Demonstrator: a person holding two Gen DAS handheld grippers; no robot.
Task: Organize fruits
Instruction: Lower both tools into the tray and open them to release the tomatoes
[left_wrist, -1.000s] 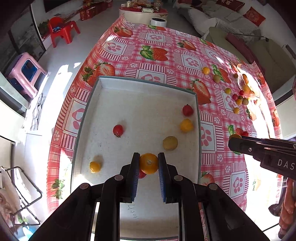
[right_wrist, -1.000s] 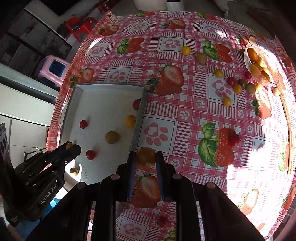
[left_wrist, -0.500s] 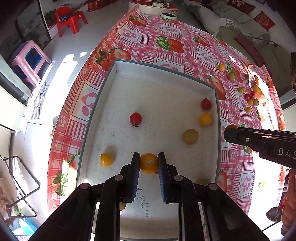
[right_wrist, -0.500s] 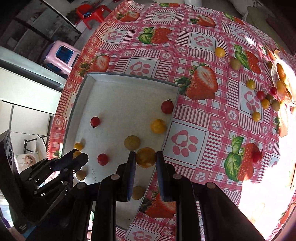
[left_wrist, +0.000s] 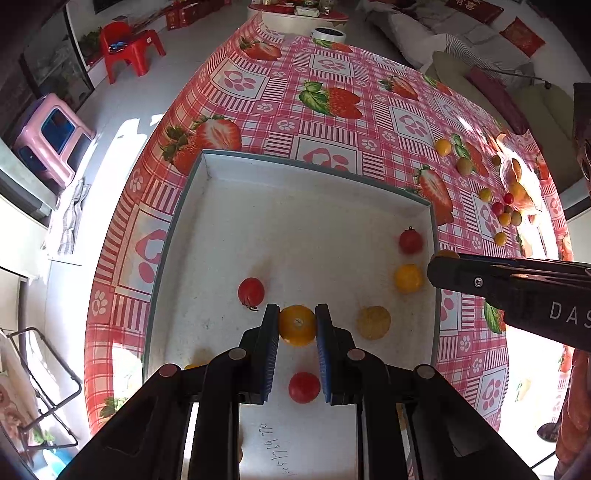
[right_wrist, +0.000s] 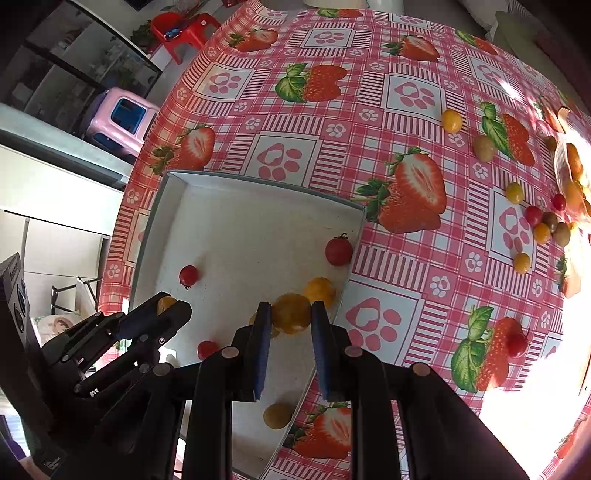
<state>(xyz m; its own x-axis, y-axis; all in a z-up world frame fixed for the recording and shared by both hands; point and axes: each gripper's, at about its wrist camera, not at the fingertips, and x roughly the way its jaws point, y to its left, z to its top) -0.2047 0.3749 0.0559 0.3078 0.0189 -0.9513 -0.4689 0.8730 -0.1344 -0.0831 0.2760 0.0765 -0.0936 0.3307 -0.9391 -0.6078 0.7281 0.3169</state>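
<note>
A white tray lies on the strawberry-print tablecloth and holds several small red and yellow tomatoes. My left gripper is shut on an orange tomato above the tray's near part. My right gripper holds a yellow tomato over the tray's right edge; its jaws look slightly apart around it. The right gripper also shows from the side in the left wrist view. The left gripper shows in the right wrist view.
Several loose tomatoes lie on the cloth at the far right beside a dish of fruit. Two more lie farther back. A red tomato sits on the cloth at right. The table edge drops off at left.
Both grippers moved forward over the tray with their tomatoes. The right gripper's jaws look a little wider than before.
</note>
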